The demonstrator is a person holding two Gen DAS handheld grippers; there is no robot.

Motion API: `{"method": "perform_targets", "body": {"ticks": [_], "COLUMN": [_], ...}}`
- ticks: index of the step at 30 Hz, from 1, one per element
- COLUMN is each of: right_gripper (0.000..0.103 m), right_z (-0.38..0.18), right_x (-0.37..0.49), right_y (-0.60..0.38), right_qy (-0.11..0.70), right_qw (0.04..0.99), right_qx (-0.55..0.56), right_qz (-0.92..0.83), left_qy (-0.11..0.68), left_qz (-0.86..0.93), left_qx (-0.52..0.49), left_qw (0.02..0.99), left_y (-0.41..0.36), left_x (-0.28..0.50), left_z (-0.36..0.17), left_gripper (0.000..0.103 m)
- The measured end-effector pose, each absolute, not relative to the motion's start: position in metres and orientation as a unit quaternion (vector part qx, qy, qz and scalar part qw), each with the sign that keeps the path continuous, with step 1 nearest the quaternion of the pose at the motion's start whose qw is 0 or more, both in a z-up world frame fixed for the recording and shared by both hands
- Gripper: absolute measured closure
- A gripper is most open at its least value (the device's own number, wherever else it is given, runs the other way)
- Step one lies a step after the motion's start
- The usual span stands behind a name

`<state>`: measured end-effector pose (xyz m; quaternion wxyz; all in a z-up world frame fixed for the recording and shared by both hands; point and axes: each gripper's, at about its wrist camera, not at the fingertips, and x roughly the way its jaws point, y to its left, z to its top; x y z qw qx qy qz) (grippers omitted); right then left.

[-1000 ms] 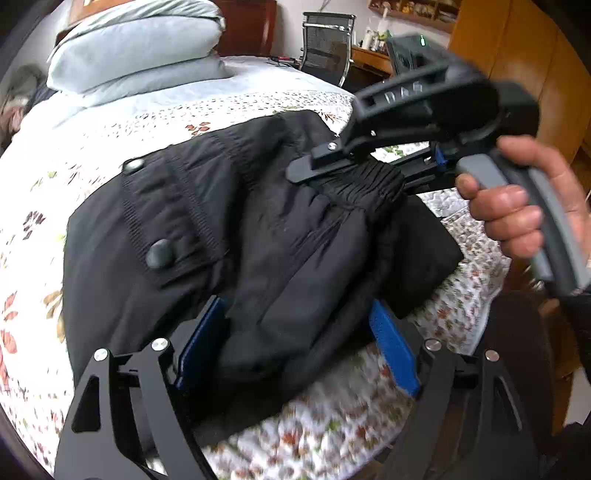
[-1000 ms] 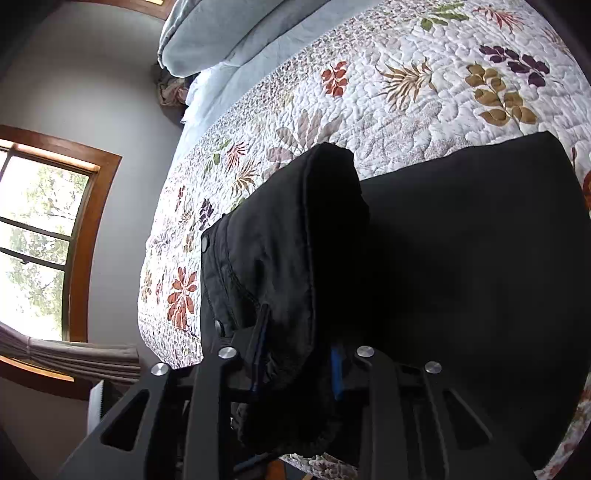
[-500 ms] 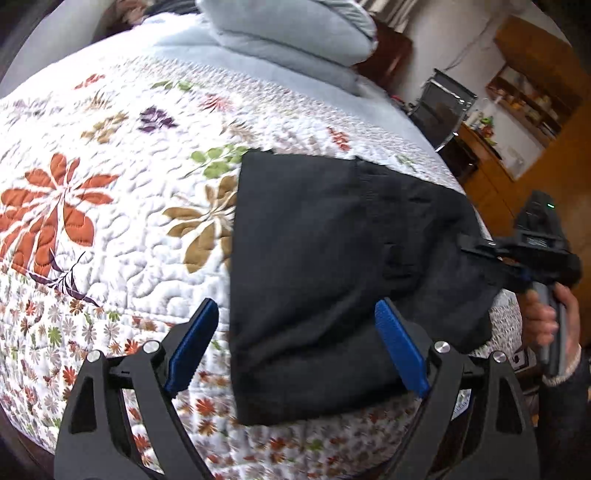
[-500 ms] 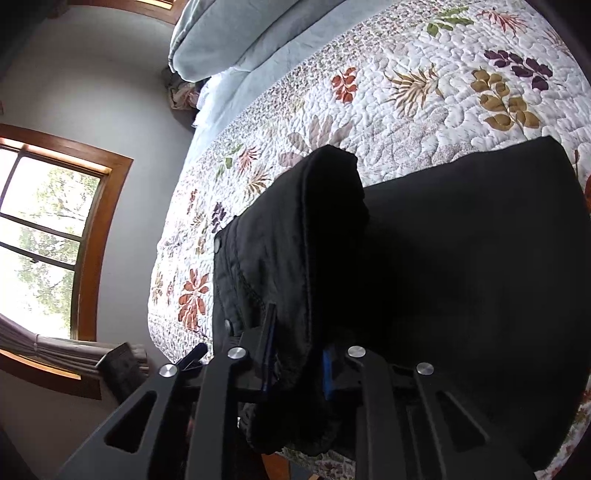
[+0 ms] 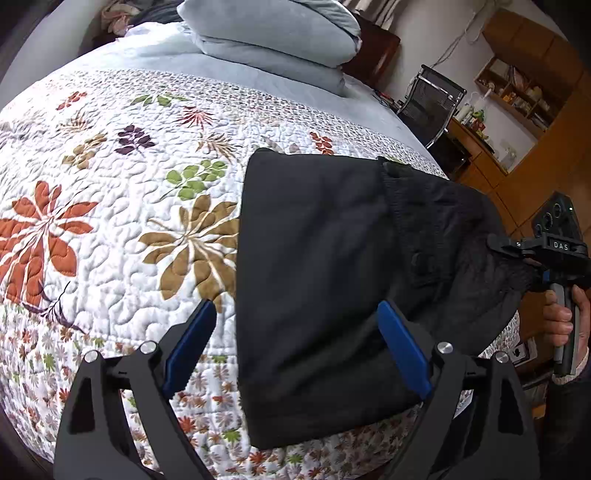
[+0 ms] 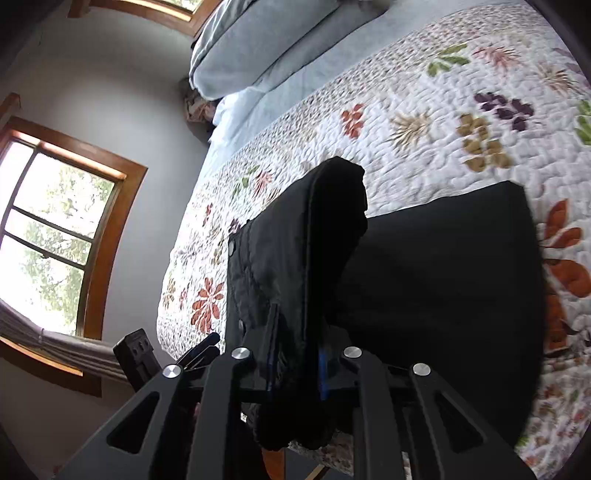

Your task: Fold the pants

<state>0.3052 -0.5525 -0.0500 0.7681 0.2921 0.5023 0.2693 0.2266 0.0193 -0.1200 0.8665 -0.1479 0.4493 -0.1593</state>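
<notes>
The right gripper (image 6: 295,365) is clenched on a bunched edge of the black pants (image 5: 332,266), while the left gripper (image 5: 295,350) hovers released above their near edge. The pants lie folded on the quilted bed (image 5: 110,221), toward its 4 o'clock corner. If the right gripper pulls further, the stack could drag off the bed's edge or the fold could spring apart.

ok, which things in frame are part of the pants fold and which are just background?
In the job:
- black pants, folded on the quilt
- right tool, shut on the pants' waistband end
- left tool, open, holding nothing

Just there:
- floral quilt
- blue pillows
- office chair
- window
</notes>
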Motion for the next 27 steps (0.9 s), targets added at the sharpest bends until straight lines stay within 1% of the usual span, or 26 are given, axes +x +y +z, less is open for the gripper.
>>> {"method": "perform_targets", "body": {"ticks": [11,19,27], "right_gripper": [0.086,0.086,0.086], "right_z": [-0.063,-0.085,-0.103], "right_x": [0.298,0.300,0.301], "right_y": [-0.623,-0.630,-0.634], "right_qy": [0.504,0.512,0.518], "right_qw": [0.780,0.768,0.760], "right_qx": [0.306,0.323,0.332], "right_qz": [0.211,0.207,0.206], "left_qy": [0.454,0.459,0.469], "left_qz": [-0.174,-0.171,-0.161], "left_qx": [-0.088,-0.059,-0.058], "left_qw": [0.869,0.870,0.866], "left_y": [-0.023,-0.040,-0.038], "left_x": [0.235,0.239,0.241], "left_z": [-0.115,-0.117,-0.122], "left_gripper": [0.013,0.013,0.013]}}
